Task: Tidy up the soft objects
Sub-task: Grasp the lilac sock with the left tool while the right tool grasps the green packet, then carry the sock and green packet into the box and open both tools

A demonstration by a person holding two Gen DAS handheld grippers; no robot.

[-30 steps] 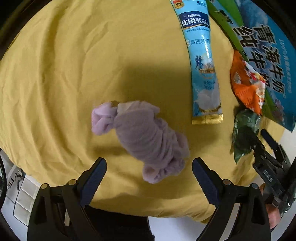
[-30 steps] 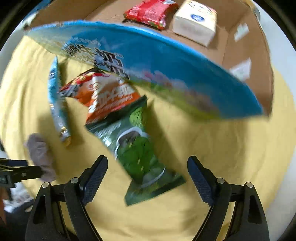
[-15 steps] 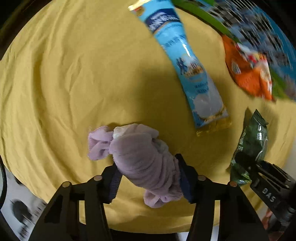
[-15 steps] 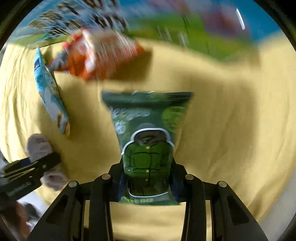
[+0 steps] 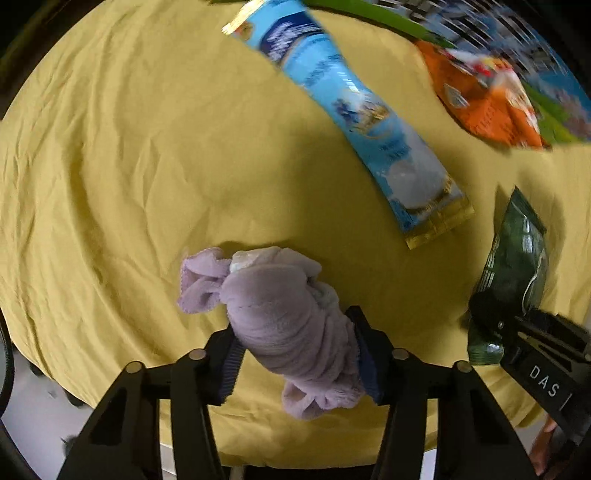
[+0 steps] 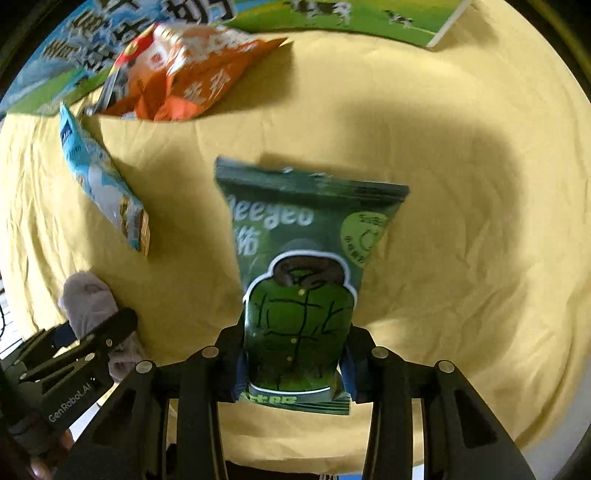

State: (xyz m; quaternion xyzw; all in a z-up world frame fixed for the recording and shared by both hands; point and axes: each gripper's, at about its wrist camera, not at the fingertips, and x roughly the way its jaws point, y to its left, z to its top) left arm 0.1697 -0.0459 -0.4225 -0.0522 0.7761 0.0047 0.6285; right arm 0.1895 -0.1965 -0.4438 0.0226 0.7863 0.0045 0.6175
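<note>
A rolled lilac sock bundle (image 5: pixel 284 317) lies on the yellow cloth (image 5: pixel 147 147), with my left gripper (image 5: pixel 299 354) shut on its middle and the pads pressing in from both sides. In the right wrist view the bundle (image 6: pixel 86 295) shows at the far left, held in those jaws. My right gripper (image 6: pixel 295 365) grips the lower end of a green snack packet (image 6: pixel 303 258), and its pads touch both edges. Its jaws are opening a little with the packet between them. The left wrist view shows the packet (image 5: pixel 517 266) at the right edge.
A light blue stick sachet (image 5: pixel 369 122) and an orange snack packet (image 5: pixel 484 99) lie farther out on the cloth. A large blue and green printed box (image 6: pixel 332 14) stands behind them. The cloth's near edge runs just under both grippers.
Both grippers went from wide open to closed, the left on the sock bundle and the right on the green packet. Both wrists rolled, and the right one came down over the packet.
</note>
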